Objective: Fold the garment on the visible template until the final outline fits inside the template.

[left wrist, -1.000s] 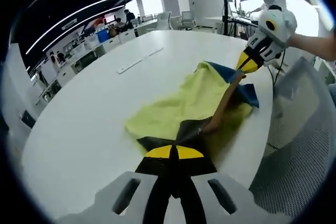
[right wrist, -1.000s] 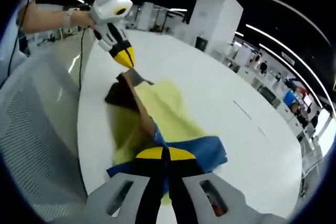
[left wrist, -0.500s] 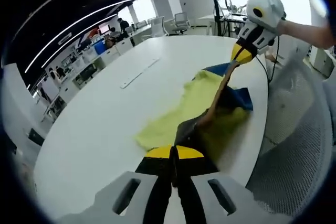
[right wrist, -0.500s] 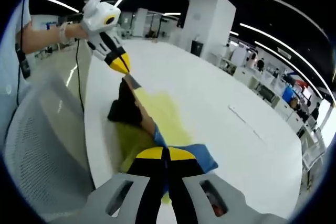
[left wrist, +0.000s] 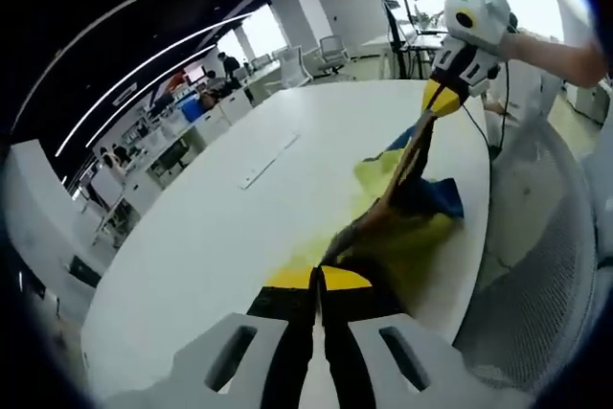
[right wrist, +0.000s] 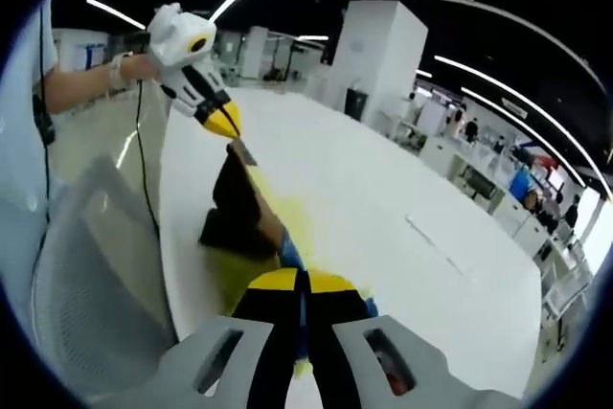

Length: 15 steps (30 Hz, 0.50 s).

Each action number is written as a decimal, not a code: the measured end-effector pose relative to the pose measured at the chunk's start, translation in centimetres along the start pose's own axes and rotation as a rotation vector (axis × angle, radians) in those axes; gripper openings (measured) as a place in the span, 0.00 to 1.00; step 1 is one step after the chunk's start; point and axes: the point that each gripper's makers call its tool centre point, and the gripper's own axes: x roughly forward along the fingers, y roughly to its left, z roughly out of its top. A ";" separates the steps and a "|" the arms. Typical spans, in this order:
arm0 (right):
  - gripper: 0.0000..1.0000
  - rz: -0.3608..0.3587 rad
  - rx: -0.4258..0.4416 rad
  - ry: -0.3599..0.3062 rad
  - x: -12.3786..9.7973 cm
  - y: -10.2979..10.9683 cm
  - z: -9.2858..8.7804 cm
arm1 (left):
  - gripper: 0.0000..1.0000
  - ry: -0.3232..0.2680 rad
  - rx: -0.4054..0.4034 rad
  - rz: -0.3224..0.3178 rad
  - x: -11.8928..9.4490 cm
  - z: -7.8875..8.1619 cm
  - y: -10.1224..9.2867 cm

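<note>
A garment of yellow, blue and dark grey cloth (left wrist: pixel 414 200) hangs stretched between both grippers above the near edge of the white table (left wrist: pixel 239 237). My left gripper (left wrist: pixel 317 281) is shut on its dark grey end. Across from it, my right gripper (left wrist: pixel 443 102) pinches the blue end, higher up. In the right gripper view, my right gripper (right wrist: pixel 300 281) is shut on blue cloth, and the dark part of the garment (right wrist: pixel 236 200) hangs below my left gripper (right wrist: pixel 226 123). The garment's lower folds still touch the table (right wrist: pixel 383 237).
A long flat white strip (left wrist: pixel 264 155) lies along the middle of the table, also seen as the strip (right wrist: pixel 436 238). A grey mesh chair (left wrist: pixel 536 265) stands against the table's near edge, under the garment's side. The person's forearm (right wrist: pixel 81 85) holds the left gripper. Desks and people fill the background.
Both grippers have risen and pulled the garment up off the table. Less yellow cloth lies spread on the surface now, and more of it hangs bunched between the two grippers.
</note>
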 end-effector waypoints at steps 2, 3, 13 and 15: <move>0.01 -0.013 -0.009 -0.008 -0.4 -0.6 0.7 | 0.00 -0.020 0.015 0.016 -0.5 1.0 0.4; 0.01 -0.023 -0.013 -0.018 -0.7 -1.1 1.3 | 0.00 -0.029 0.018 0.022 -0.7 1.4 0.6; 0.01 -0.056 -0.071 -0.065 -2.4 -3.2 5.4 | 0.00 -0.092 0.069 0.074 -2.5 5.0 2.7; 0.01 -0.060 -0.077 -0.087 -2.8 -3.6 6.4 | 0.00 -0.102 0.074 0.090 -2.9 5.6 3.4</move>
